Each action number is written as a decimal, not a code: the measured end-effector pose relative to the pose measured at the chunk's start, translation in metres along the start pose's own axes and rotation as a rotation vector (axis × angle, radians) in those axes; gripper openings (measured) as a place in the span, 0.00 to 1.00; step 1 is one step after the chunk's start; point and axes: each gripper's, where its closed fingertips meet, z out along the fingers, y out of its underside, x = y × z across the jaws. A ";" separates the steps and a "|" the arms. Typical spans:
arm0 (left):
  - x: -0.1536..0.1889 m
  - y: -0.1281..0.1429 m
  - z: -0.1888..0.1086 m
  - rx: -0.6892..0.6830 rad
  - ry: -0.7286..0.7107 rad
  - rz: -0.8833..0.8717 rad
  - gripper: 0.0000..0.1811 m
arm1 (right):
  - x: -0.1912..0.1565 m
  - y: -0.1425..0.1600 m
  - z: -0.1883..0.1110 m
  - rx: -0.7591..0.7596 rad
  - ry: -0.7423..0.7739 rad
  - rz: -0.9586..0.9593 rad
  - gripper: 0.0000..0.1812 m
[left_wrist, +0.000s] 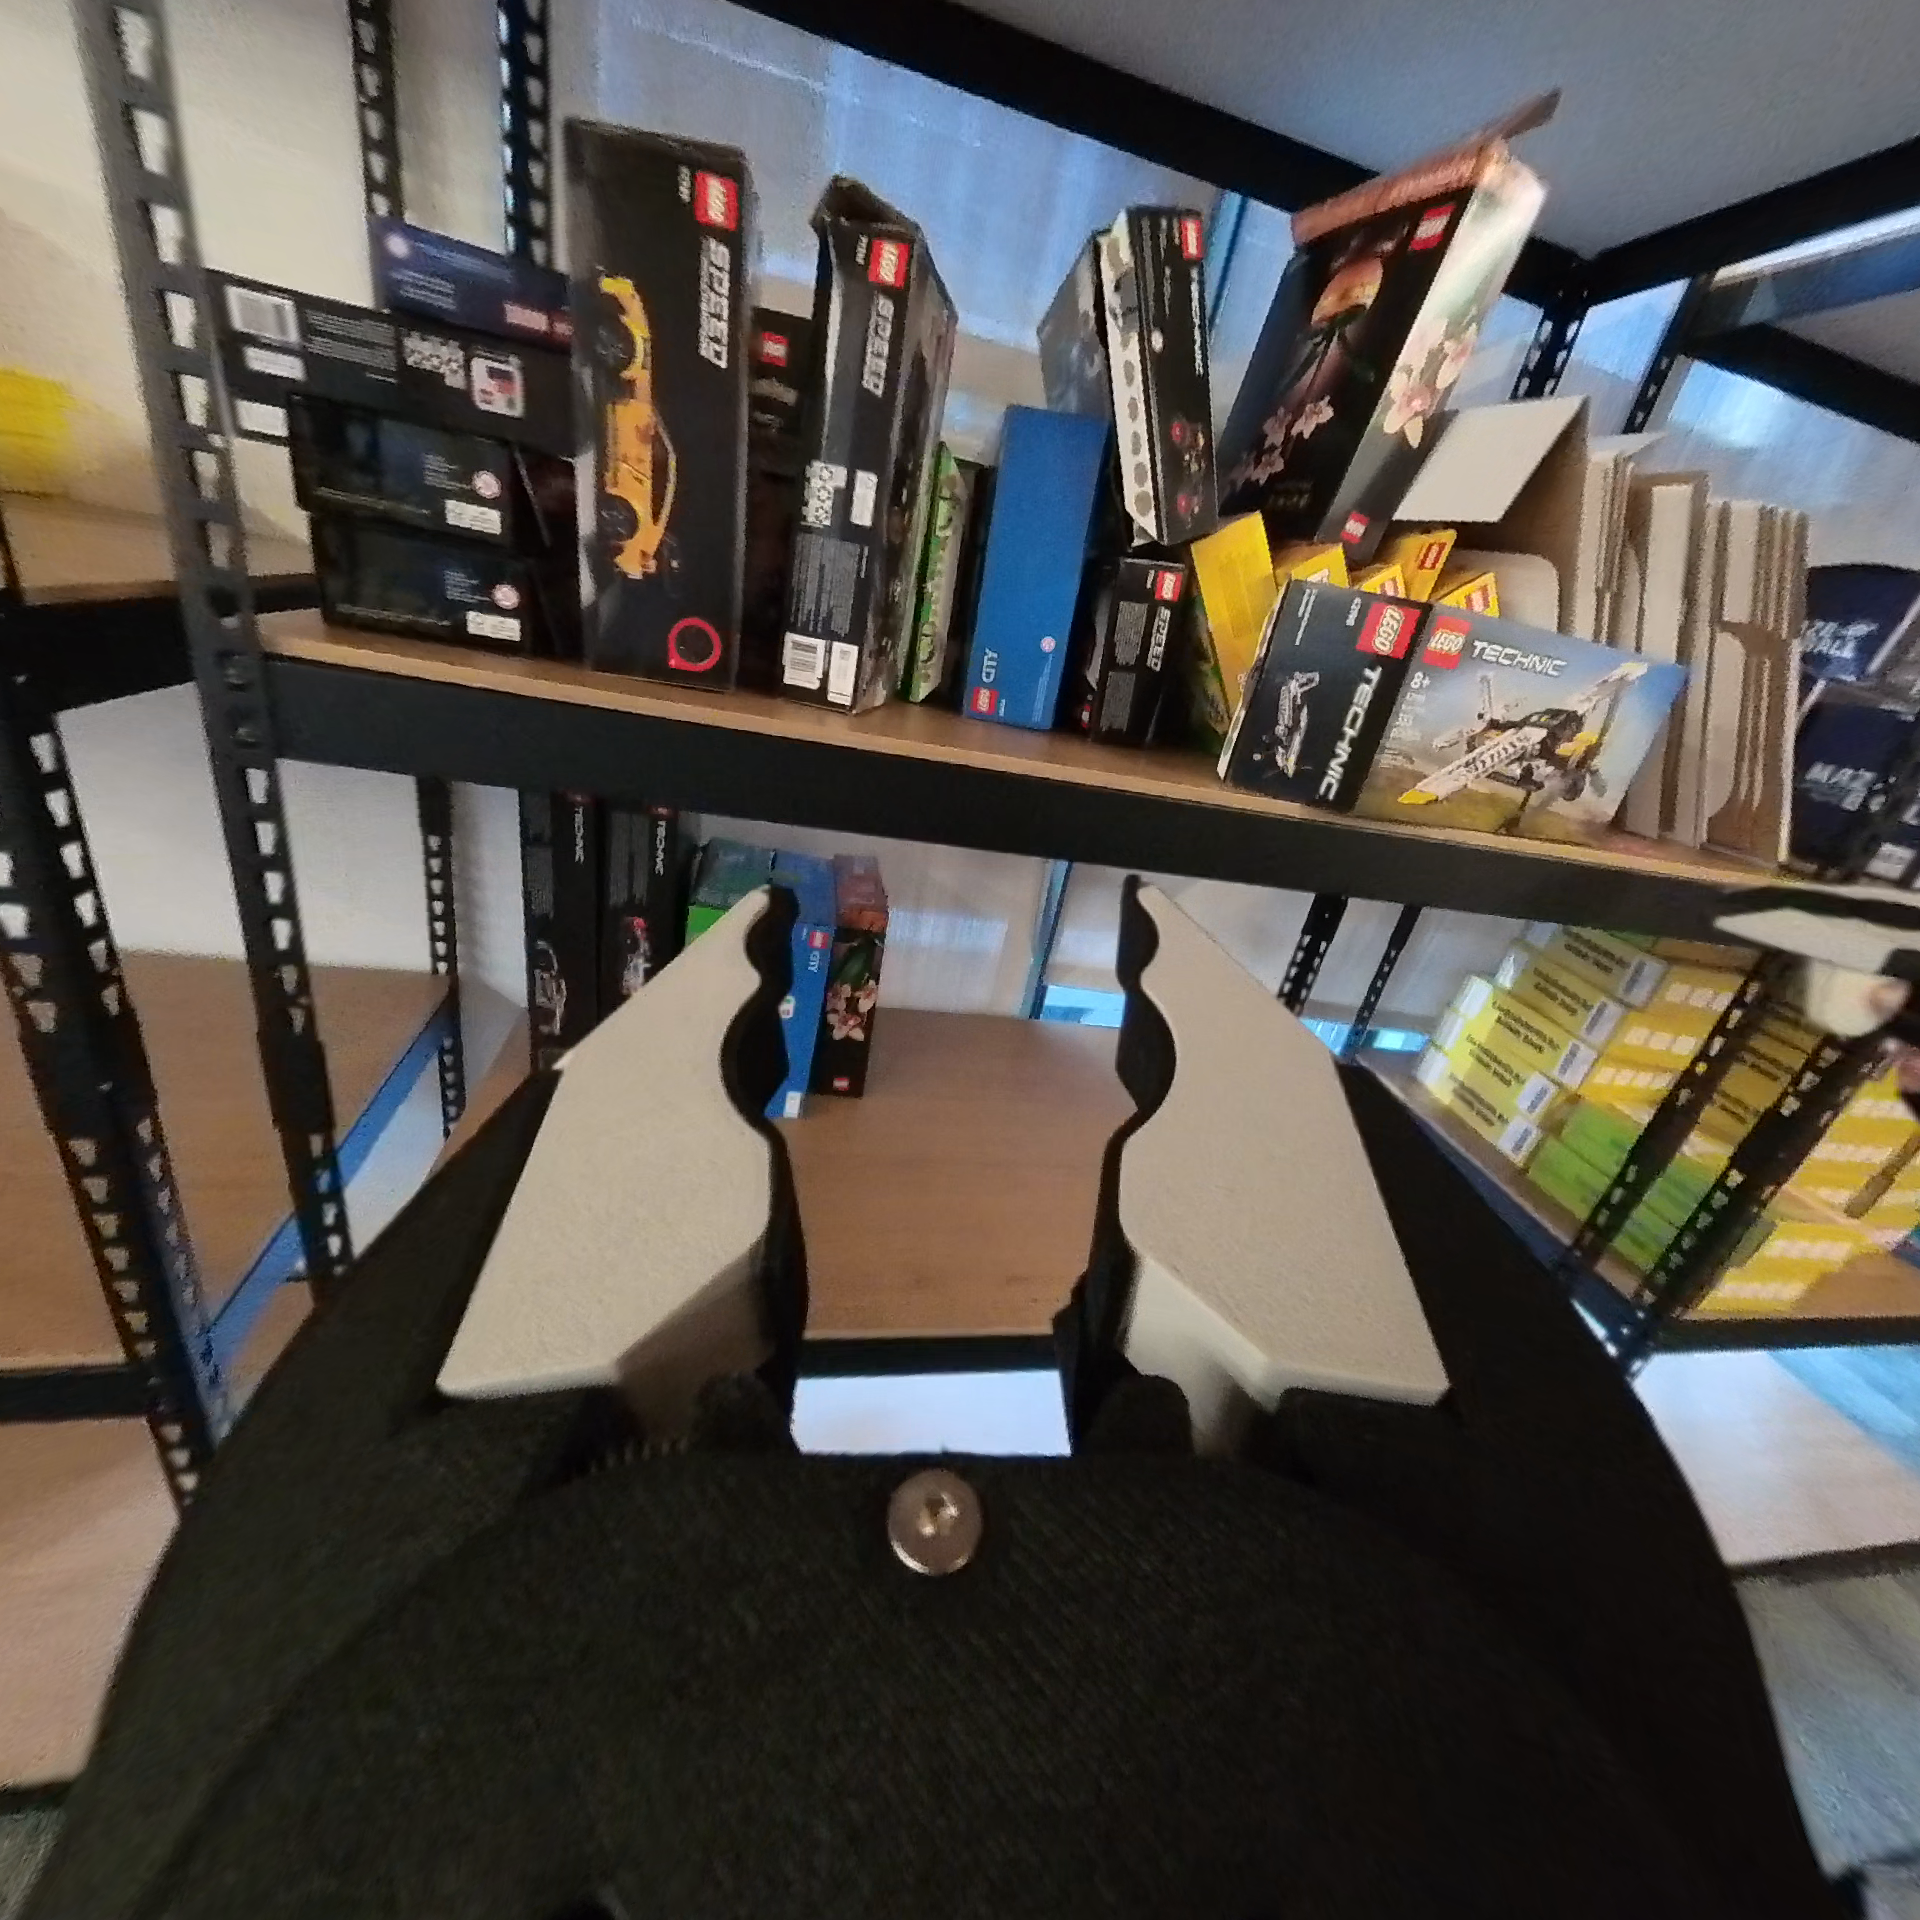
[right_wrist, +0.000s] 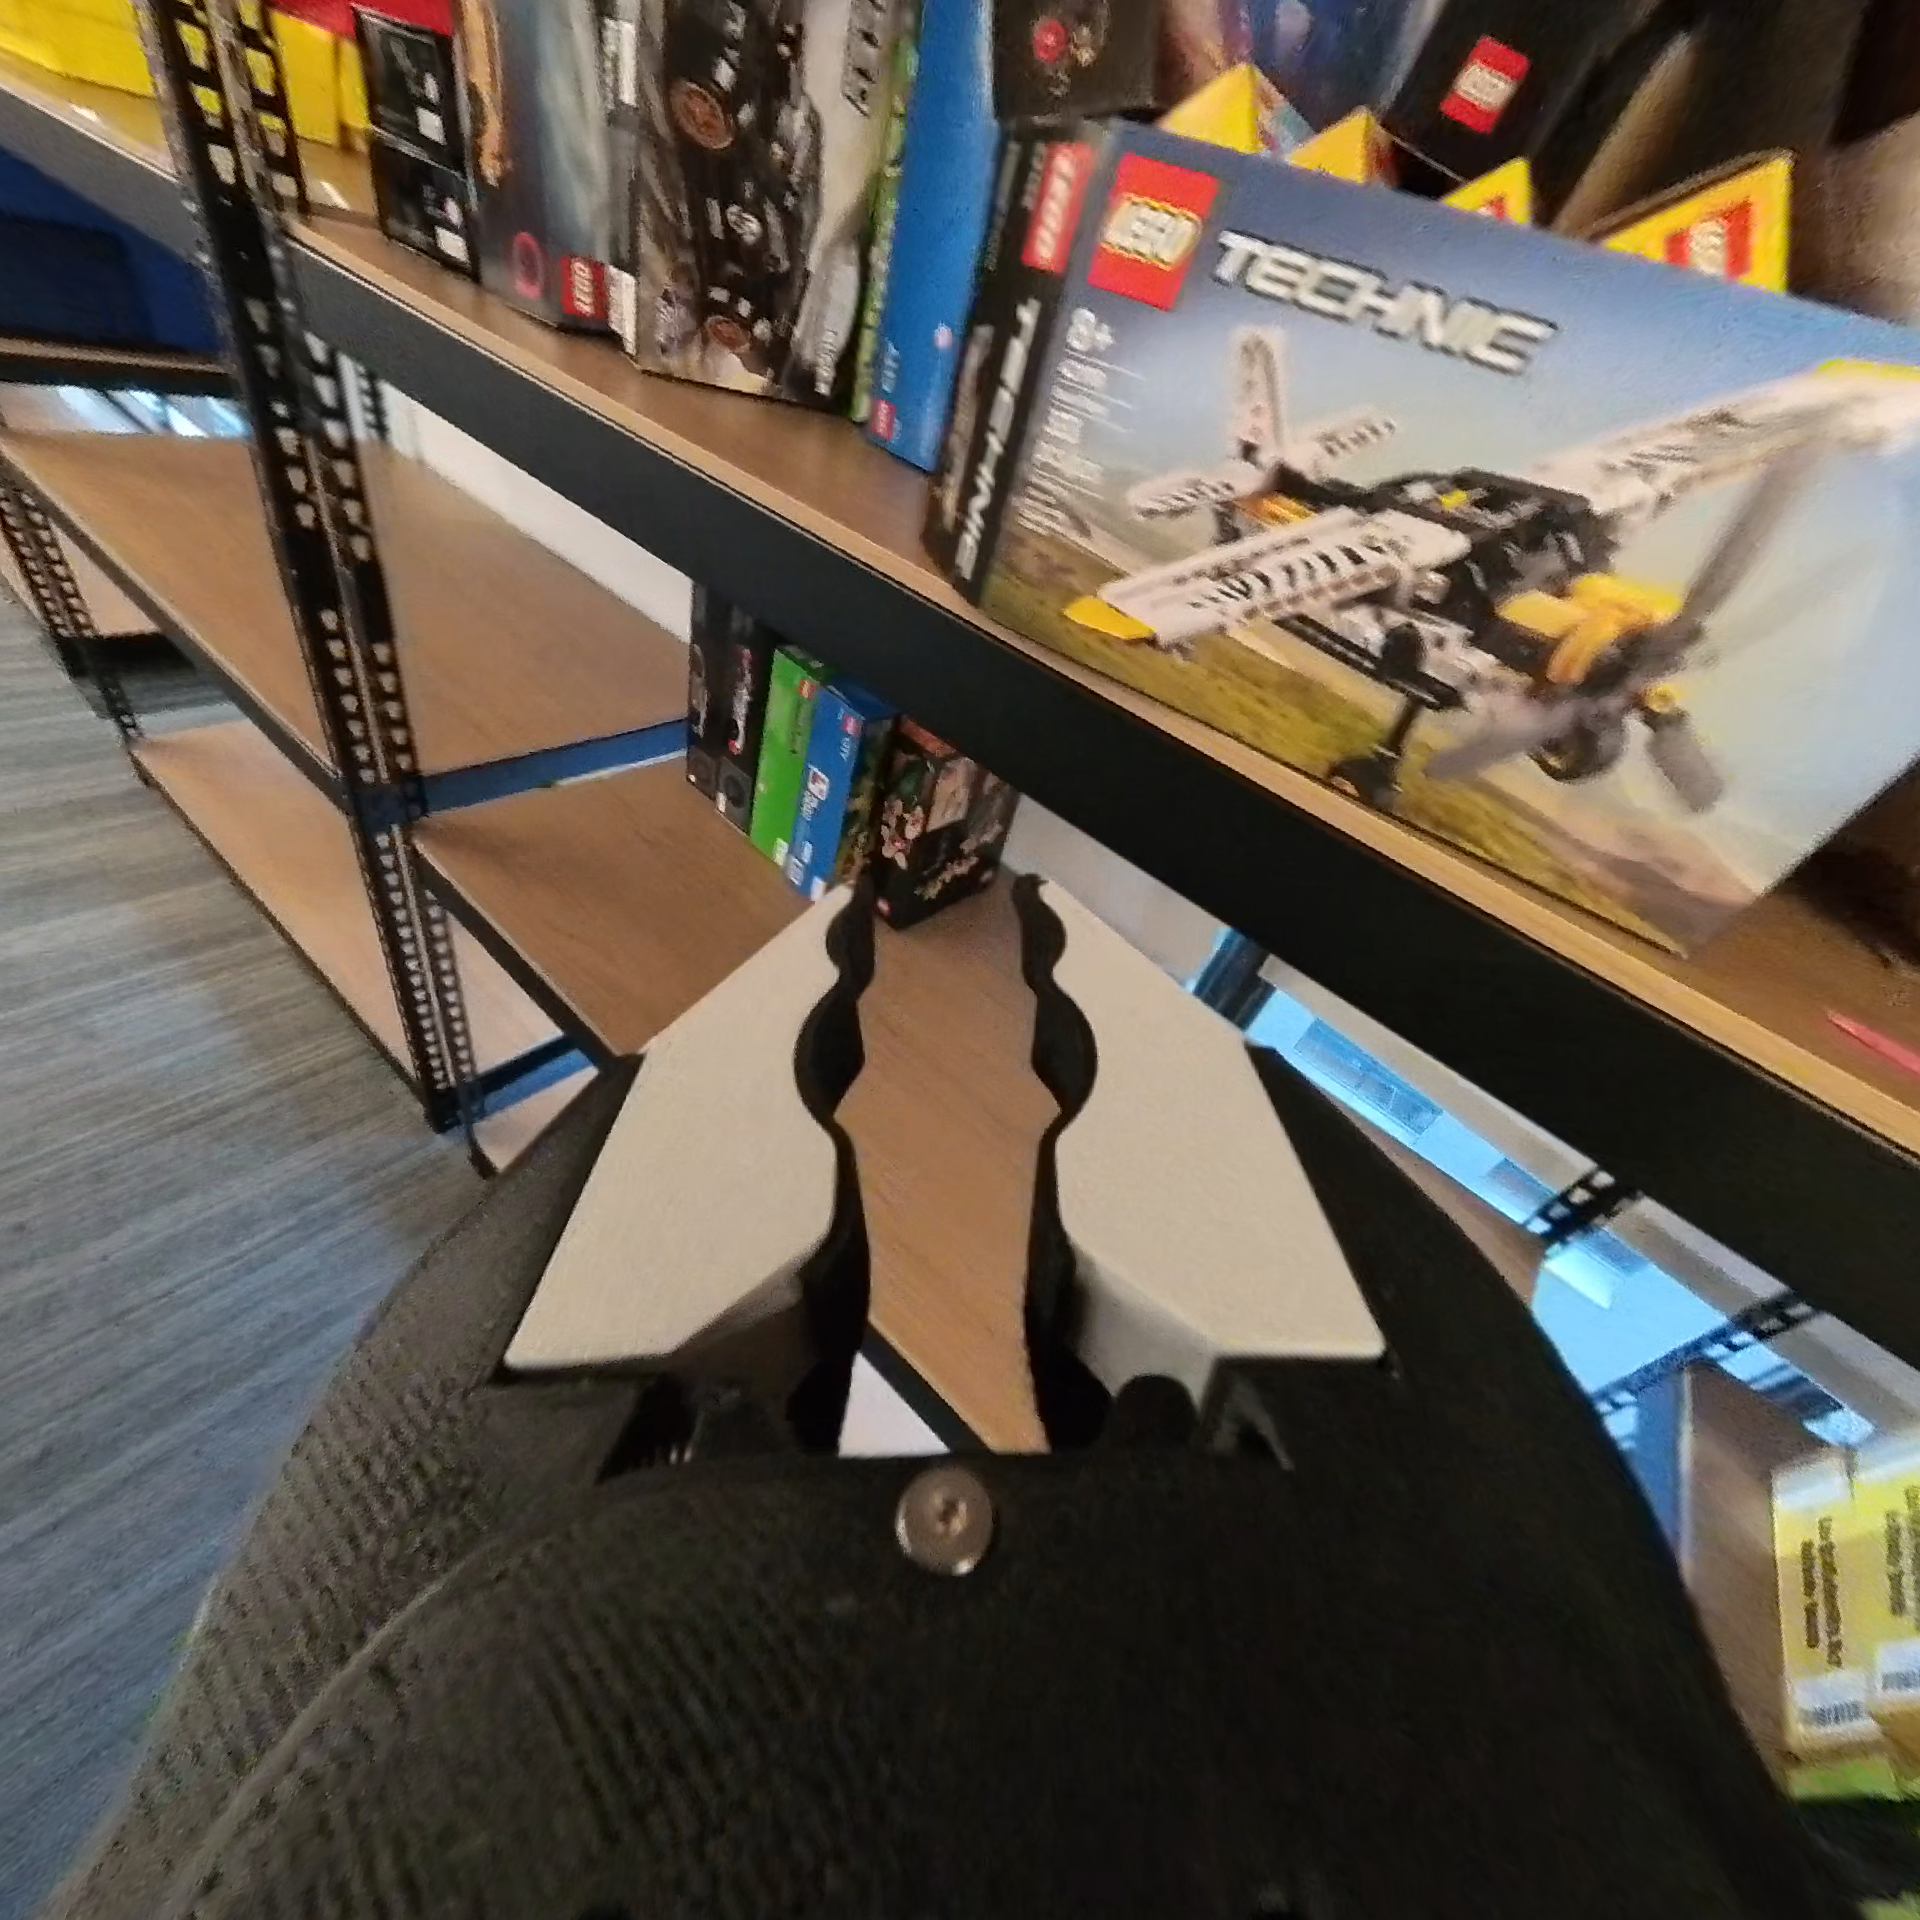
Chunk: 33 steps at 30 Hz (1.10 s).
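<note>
Black plastic and pale wedge fingers are filling the near part of both views. I am holding my left gripper (left_wrist: 945, 914) spread wide and clamped on nothing, pointing it level at the metal rack (left_wrist: 935, 748), just below the front edge of its upper shelf. My right gripper (right_wrist: 940, 904) is standing only narrowly parted, also empty, and I am tilting it up from under that same edge.

Beyond the tips, on the rack's lower shelf, 5 or so slim boxes (left_wrist: 831, 987) are standing upright in a short row, probably so their spines can be read.

Farther up, on the rack's upper shelf, an aeroplane kit box (right_wrist: 1455, 499) is sitting at the front edge, nearest my right gripper. Behind it, taller boxes are leaning on each other, including a yellow car box (left_wrist: 660, 416).
</note>
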 end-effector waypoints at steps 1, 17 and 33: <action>0.003 0.005 0.011 -0.011 0.004 0.010 0.33 | 0.008 0.004 -0.002 -0.003 0.016 -0.007 0.15; -0.012 0.044 0.128 -0.136 0.358 0.015 0.34 | 0.020 0.016 0.031 0.069 0.205 0.103 0.25; 0.218 0.066 0.335 -0.092 0.778 0.061 0.57 | 0.192 -0.012 0.041 0.023 0.150 0.145 0.64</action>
